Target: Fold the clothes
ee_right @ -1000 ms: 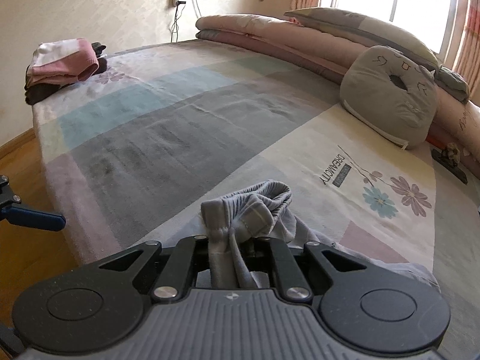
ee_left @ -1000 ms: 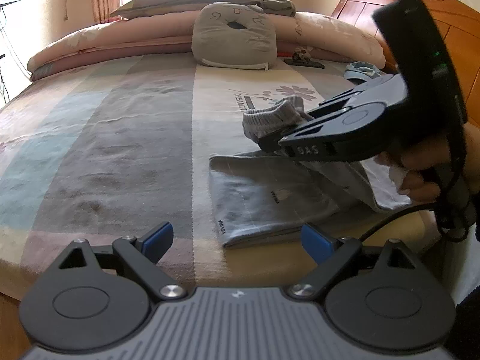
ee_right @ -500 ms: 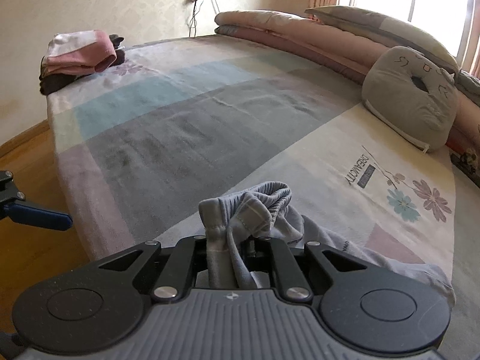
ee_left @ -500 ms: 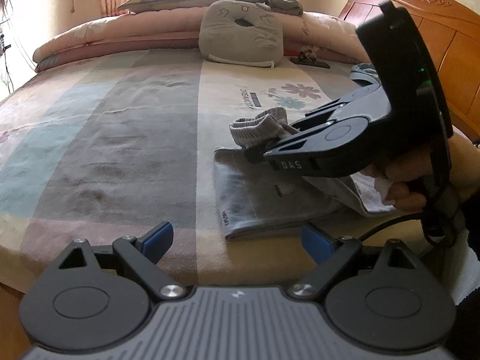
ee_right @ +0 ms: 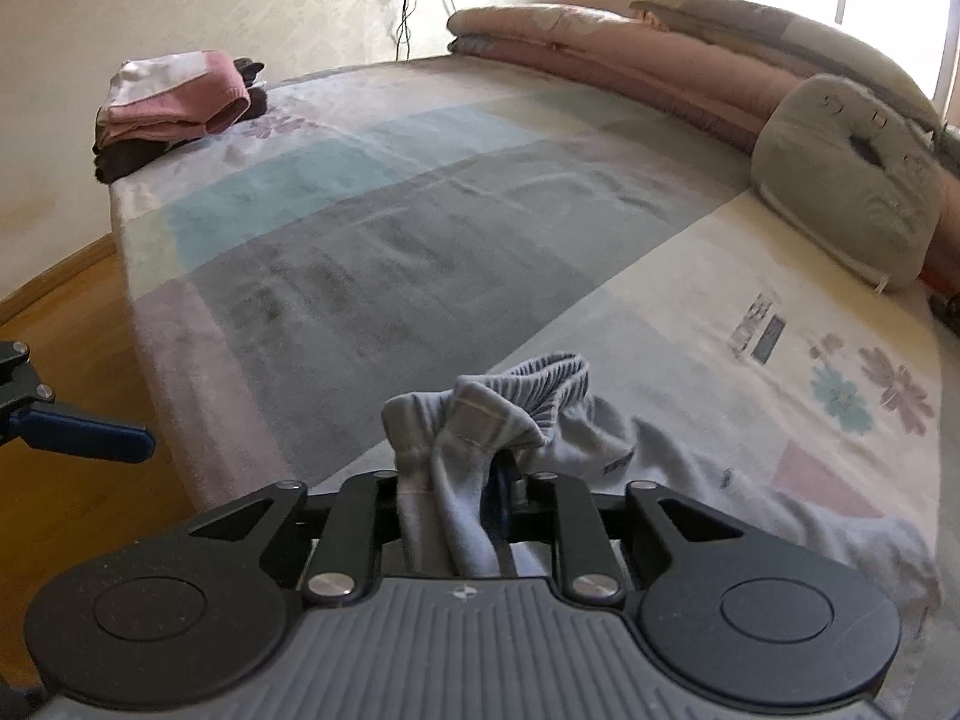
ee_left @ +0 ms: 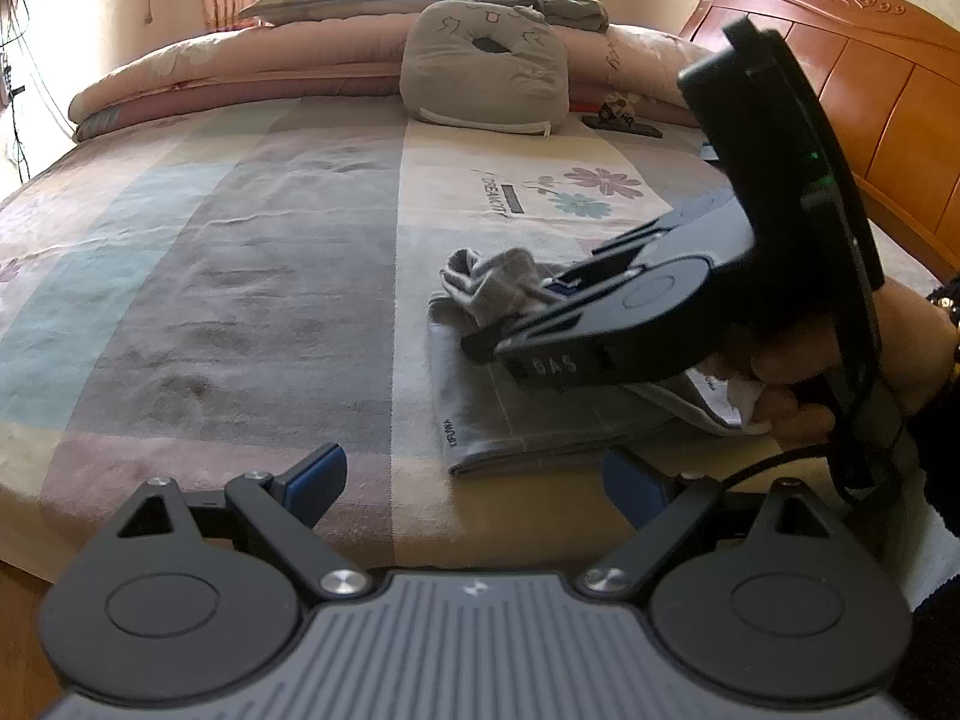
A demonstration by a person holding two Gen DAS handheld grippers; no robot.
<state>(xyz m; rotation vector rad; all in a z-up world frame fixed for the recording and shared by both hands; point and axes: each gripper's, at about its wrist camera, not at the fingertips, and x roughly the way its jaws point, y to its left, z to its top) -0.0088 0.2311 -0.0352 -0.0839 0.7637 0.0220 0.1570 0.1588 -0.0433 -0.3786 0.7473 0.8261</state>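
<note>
A grey garment [ee_left: 540, 414] lies folded near the front edge of the bed [ee_left: 240, 300], its ribbed end [ee_left: 498, 282] bunched up on top. My right gripper [ee_left: 510, 324], held by a hand [ee_left: 792, 384], sits low over that end. In the right wrist view the bunched cloth [ee_right: 456, 450] stands between the jaws of the right gripper [ee_right: 462, 480]. They are opening, and a gap with a blue pad shows beside the cloth. My left gripper [ee_left: 474, 477] is open with nothing in it, just short of the garment's near fold.
A stack of folded pink and dark clothes [ee_right: 174, 102] sits at the bed's far corner. A grey cushion [ee_left: 486, 72], rolled quilts [ee_left: 240, 72] and pillows line the far side. The wooden headboard [ee_left: 870, 90] rises on the right, and wood floor [ee_right: 60, 300] lies beyond the bed edge.
My right gripper has sunk a little and carried the bunched end onto the folded garment. Its jaws have parted slightly around the cloth. The left gripper stays open and still.
</note>
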